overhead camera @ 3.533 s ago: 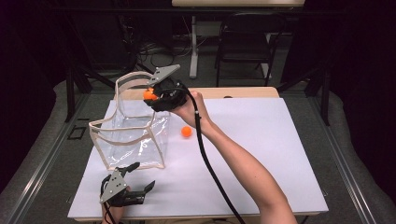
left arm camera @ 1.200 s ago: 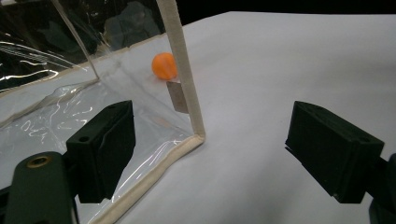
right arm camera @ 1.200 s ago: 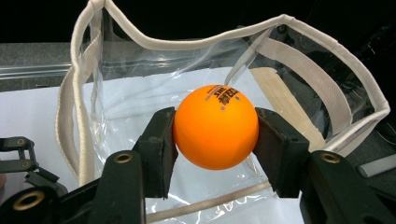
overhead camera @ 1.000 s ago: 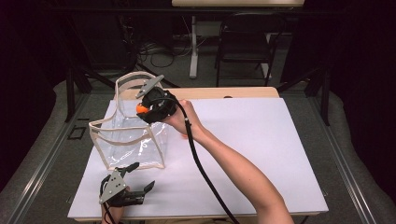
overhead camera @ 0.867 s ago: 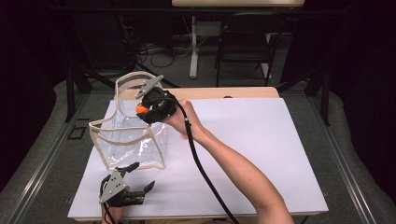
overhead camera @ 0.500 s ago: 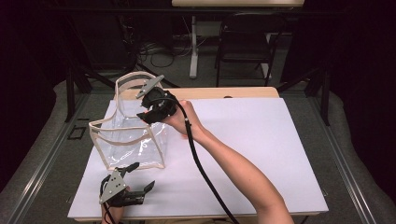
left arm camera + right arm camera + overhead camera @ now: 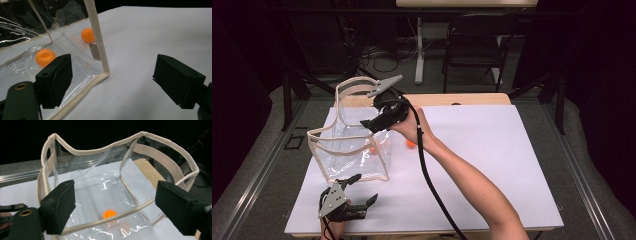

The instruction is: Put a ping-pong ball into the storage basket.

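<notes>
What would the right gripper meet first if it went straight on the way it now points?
Probably the clear bag's near rim. The right gripper, jaws open, points down into the open bag; clearing that rim, it would reach the bag floor beside the orange ball. Depth is uncertain.

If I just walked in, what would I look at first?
The clear bag with cream trim, standing open at the table's left side, with an orange ball on its bottom. The right gripper hangs open just above the bag's mouth. A second ball lies on the table just outside the bag, by the person's right hand, and the left gripper rests open at the near edge.
</notes>
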A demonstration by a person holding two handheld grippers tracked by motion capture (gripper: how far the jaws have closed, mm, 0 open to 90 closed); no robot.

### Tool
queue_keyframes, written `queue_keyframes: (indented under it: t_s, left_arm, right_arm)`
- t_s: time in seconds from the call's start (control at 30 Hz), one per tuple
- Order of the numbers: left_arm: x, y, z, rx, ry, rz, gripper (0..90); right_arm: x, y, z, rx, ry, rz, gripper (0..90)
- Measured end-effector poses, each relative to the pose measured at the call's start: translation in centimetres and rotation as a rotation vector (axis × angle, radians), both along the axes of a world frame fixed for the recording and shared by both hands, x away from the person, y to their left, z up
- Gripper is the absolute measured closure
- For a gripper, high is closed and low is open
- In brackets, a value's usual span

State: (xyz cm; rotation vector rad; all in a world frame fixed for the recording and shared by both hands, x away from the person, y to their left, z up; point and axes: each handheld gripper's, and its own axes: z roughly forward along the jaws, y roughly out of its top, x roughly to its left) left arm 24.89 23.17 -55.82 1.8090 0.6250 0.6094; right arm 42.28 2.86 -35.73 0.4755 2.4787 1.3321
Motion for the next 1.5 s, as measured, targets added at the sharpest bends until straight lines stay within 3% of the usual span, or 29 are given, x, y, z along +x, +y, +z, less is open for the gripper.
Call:
queue_keyframes:
  t_s: [0.57,1.5]
  left_arm:
    - [0.0,0.0,0.0,0.002,0.002,-0.002,15.7]
    - [0.1,0.0,-0.1,0.004,0.003,-0.003,15.7]
  right_arm:
    - [-1.2,-2.4,-0.5,0.016,0.009,0.028,6.6]
    - [-2.6,-6.6,-3.5,0.017,0.013,0.005,0.0]
